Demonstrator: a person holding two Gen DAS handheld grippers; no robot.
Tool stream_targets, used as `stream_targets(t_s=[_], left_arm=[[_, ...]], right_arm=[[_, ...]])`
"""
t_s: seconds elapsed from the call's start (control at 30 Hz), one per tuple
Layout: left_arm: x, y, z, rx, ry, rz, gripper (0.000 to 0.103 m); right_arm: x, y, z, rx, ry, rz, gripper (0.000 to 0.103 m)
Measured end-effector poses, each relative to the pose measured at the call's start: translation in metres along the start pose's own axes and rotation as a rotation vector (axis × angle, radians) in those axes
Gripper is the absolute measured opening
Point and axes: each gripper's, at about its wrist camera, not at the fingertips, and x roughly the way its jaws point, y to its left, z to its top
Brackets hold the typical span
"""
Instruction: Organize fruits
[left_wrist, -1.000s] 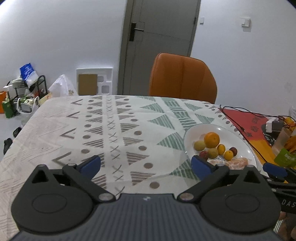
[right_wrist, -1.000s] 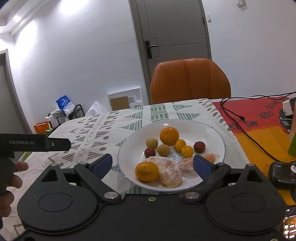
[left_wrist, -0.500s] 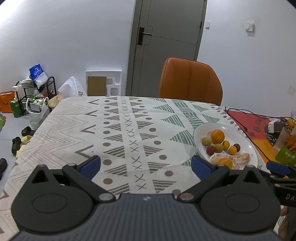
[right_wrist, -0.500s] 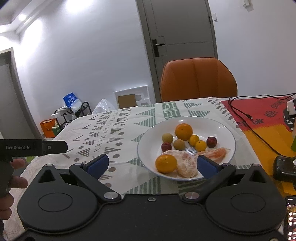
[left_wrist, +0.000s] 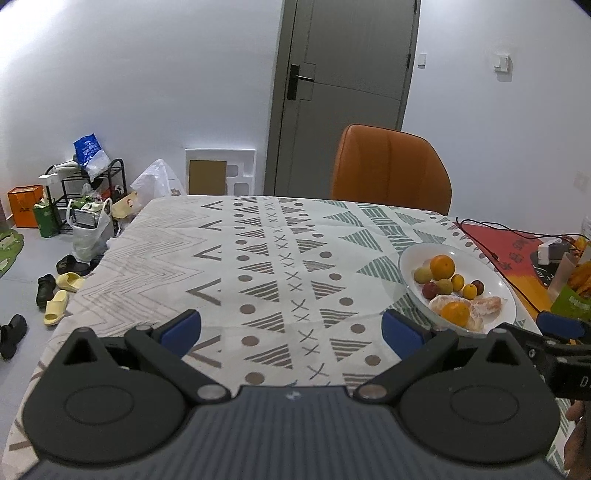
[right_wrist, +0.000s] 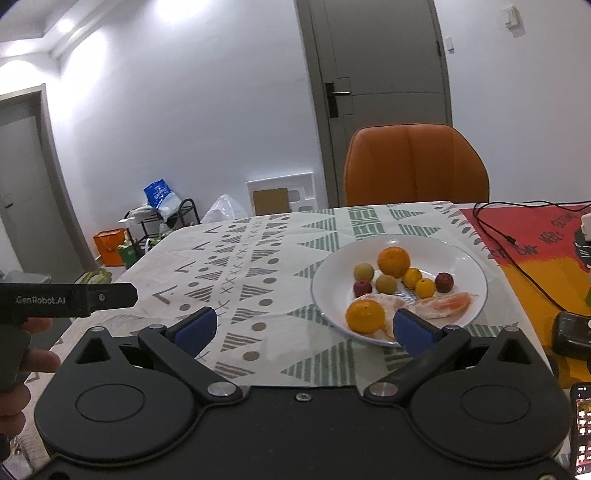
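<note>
Left wrist view: left tongs (left_wrist: 291, 328) spread wide, empty, above patterned desk (left_wrist: 258, 258); fruit plate (left_wrist: 413, 254) ahead-right. Right wrist view: right tongs (right_wrist: 303, 326) spread, empty; plate (right_wrist: 465, 258) just ahead, right fingertip (right_wrist: 413, 330) overlapping near rim.

Both wrist views face the door across the table, sharing the plate (left_wrist: 495, 280) (right_wrist: 476, 266), perhaps nearer rightward.
</note>
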Motion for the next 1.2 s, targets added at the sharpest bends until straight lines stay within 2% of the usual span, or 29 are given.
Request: stream_targets(t_s=[0.37,0.53,1.2], left_arm=[[-0.023,0.016,-0.013,0.01,-0.012,0.026,0.103],[-0.032,0.024,-0.019,0.0,-0.014,0.039,0.103],[-0.055,0.039,-0.036,0.011,-0.018,0.083,0.103]], right_arm=[[-0.013,0.018,-0.005,-0.05,0.002,0.02,0.103],[-0.019,0.019,-0.01,-0.051,0.006,0.057,0.103],[-0.028,0.025,-0.022,-0.047,0.014,0.097,0.103]])
